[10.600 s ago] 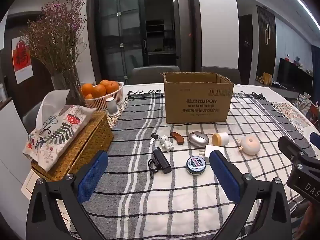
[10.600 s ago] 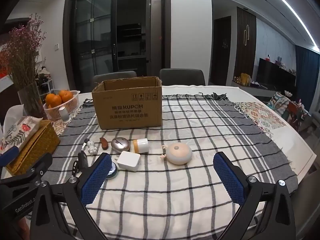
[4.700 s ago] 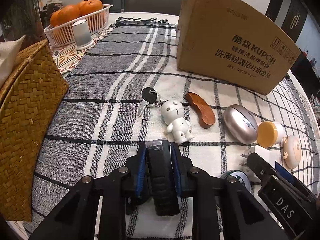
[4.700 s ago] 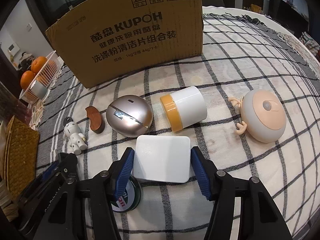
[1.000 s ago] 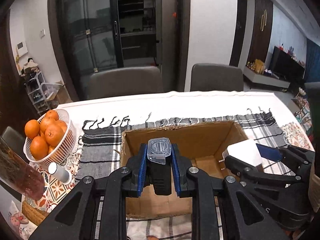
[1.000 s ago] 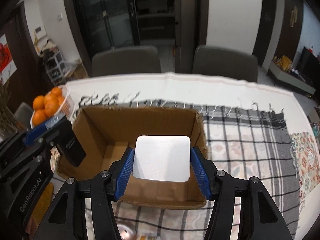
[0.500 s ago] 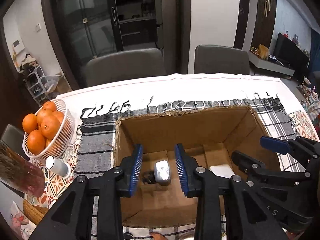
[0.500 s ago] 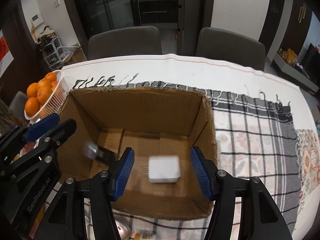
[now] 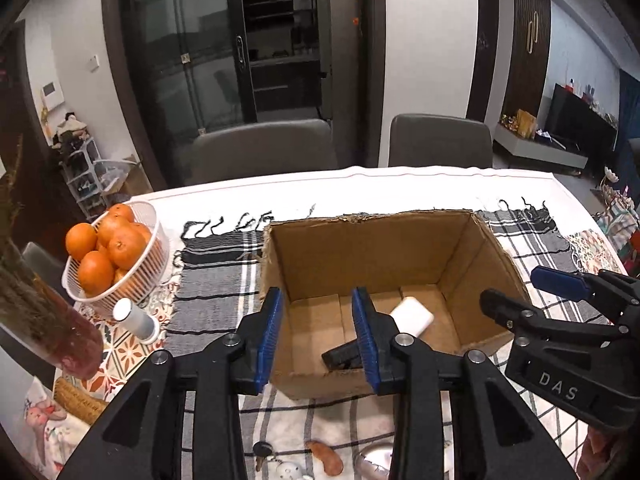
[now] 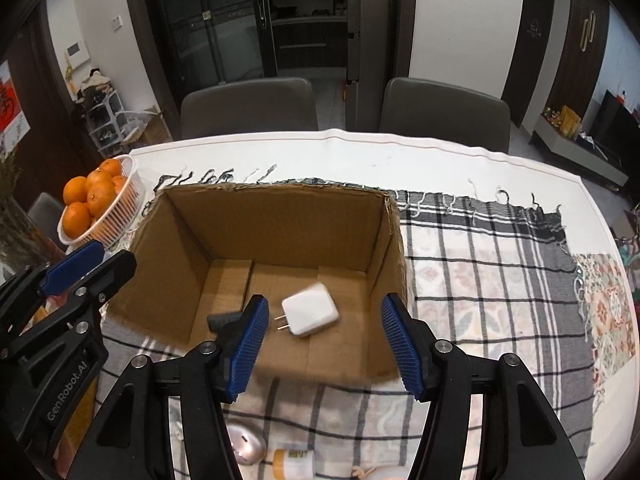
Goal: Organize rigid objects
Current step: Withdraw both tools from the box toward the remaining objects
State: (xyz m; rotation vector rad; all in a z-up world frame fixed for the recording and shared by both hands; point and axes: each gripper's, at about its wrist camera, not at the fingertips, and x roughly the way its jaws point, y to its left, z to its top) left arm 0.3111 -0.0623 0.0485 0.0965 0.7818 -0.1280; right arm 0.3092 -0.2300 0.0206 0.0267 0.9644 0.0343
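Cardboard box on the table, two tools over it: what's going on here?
A person is sorting small items into the cardboard box with two handheld tools. Both the left tool and the right tool hang open and empty above it. Inside lie a white plug adapter and a black object. A silver oval item, a yellow-lidded jar, a key and a brown wooden piece still wait on the checked cloth.

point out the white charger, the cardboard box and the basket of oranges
white charger (image 10: 311, 310), right wrist view, on its flat white top face
cardboard box (image 10: 280, 220), right wrist view, on the inner face of its far wall
basket of oranges (image 9: 154, 242), left wrist view, on the white ribbed side wall
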